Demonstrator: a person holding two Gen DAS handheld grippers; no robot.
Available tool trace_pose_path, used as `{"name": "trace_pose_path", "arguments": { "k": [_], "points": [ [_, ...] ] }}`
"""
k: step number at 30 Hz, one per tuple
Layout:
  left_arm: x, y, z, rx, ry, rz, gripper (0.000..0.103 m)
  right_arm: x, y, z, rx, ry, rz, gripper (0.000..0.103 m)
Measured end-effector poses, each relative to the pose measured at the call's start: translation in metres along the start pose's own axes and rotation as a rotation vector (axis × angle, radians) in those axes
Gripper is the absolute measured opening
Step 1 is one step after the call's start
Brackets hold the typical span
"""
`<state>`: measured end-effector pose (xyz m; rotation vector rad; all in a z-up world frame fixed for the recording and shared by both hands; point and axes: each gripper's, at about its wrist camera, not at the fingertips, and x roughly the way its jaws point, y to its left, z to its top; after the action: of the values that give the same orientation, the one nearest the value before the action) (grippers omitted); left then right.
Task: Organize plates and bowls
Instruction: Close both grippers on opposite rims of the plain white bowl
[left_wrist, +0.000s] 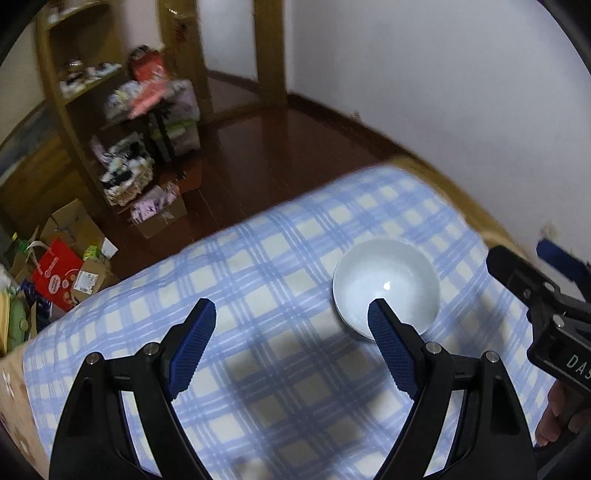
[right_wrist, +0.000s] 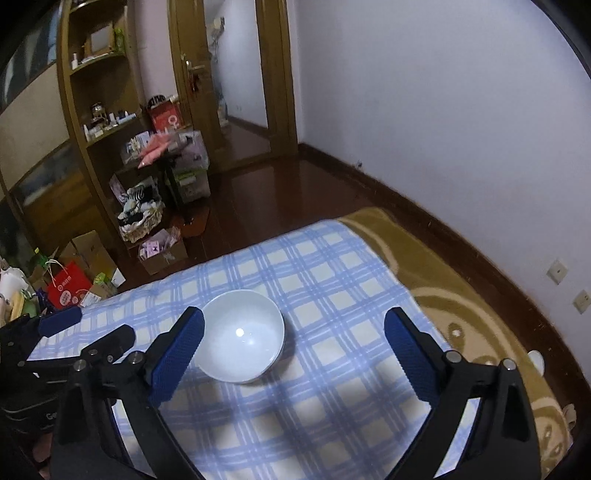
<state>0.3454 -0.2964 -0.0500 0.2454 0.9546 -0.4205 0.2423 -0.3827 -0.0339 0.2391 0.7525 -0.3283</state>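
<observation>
Bowl (right_wrist: 243, 338) sits upright on the checked cloth (right_wrist: 332, 387), apparently empty. Left gripper (left_wrist: 291, 339) and right gripper (right_wrist: 295, 350) gape wide, holding nothing. Soft bedding could tip it under an off-centre pinch.

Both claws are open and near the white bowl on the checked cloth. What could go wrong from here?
1. The white bowl sits between both claws; the left claw and right claw could collide if both reach for it.
2. The bowl looks smooth and glossy, so a pinch on its rim may slip.
3. The checked cloth lies loose over a brown blanket; a push might drag the cloth and tip the bowl.
</observation>
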Motion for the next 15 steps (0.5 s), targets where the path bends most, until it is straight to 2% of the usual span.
{"name": "trace_pose_path", "arguments": {
  "k": [3, 8, 11, 13, 15],
  "points": [
    [0.018, -0.003, 0.008, 0.036, 0.011, 0.037, 0.083, 0.025, -0.001, 0.0, -0.009, 0.056, 0.003, 0.094],
    [0.049, -0.008, 0.015, 0.045, 0.084, -0.008, 0.083, 0.057, -0.005, -0.004, 0.014, 0.148, 0.041, 0.08],
    [0.062, -0.008, 0.014, 0.044, 0.123, -0.037, 0.083, 0.073, -0.007, -0.008, 0.037, 0.191, 0.064, 0.065],
    [0.072, -0.009, 0.011, 0.057, 0.154, -0.065, 0.083, 0.081, -0.007, -0.013, 0.049, 0.219, 0.071, 0.047],
    [0.08, -0.009, 0.008, 0.048, 0.161, -0.048, 0.079, 0.087, -0.007, -0.015, 0.053, 0.243, 0.07, 0.042]
  ]
}}
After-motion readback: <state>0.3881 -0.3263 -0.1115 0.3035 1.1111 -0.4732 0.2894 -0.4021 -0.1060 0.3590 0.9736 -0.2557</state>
